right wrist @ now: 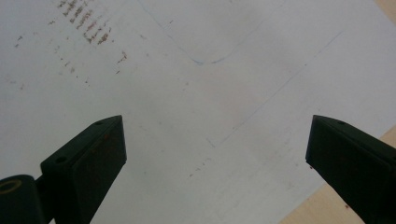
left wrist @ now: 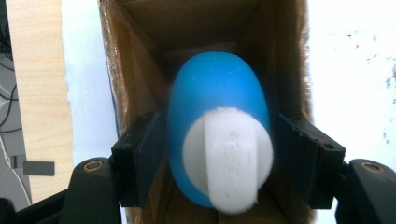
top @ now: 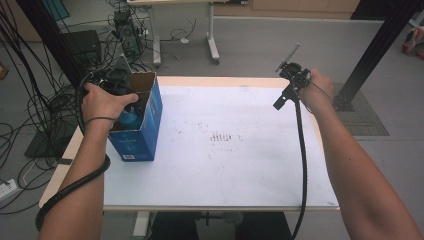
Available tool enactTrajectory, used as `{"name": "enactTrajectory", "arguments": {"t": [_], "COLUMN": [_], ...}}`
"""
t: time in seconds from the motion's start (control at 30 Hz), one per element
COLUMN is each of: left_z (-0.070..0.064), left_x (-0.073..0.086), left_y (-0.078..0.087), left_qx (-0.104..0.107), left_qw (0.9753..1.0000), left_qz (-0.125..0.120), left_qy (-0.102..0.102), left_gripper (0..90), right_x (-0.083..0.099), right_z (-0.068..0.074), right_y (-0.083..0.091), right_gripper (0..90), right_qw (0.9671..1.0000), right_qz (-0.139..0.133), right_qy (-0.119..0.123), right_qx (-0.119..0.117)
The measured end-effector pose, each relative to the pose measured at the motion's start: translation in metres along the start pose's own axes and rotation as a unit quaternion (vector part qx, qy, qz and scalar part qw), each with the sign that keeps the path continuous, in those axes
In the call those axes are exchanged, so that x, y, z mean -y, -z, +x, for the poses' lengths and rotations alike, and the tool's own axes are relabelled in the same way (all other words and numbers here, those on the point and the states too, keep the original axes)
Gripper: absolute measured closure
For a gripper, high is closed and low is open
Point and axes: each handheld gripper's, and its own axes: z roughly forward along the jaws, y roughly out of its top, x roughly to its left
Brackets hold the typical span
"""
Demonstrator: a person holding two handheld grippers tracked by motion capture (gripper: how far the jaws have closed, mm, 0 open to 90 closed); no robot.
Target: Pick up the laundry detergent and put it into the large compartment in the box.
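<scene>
High view overlooks table (top: 225,150); gripper views close, facing down onto it.

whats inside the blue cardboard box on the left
A blue rounded object with a white cap sits inside the blue box, between the left gripper fingers. Its lower part and the box floor are hidden behind it.

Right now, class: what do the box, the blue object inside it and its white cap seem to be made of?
Box: cardboard, shown by raw brown inner walls and a printed blue outside. Blue object: probably plastic, smooth with a soft sheen. White cap: likely matte moulded plastic, with a raised ridge across it.
</scene>
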Motion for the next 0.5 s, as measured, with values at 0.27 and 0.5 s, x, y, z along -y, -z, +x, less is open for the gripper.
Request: {"name": "enactTrajectory", "arguments": {"t": [0.27,0.5], "left_z": [-0.005,-0.014], "left_x": [-0.001,0.001], "left_y": [0.022,0.045], "left_qx": [-0.007,-0.011], "left_qw": [0.9999,0.9995], "left_qz": [-0.011,-0.024], "left_qy": [-0.006,-0.017], "left_gripper": [32.2,28.7], "right_x": [0.0,0.0], "right_z": [0.001,0.002], "right_y": [0.001,0.003], "right_gripper": [4.7,4.8], "right_qw": [1.0,1.0], "right_qz": [0.0,-0.003], "right_qy": [0.002,0.004], "right_qx": [0.001,0.004]}}
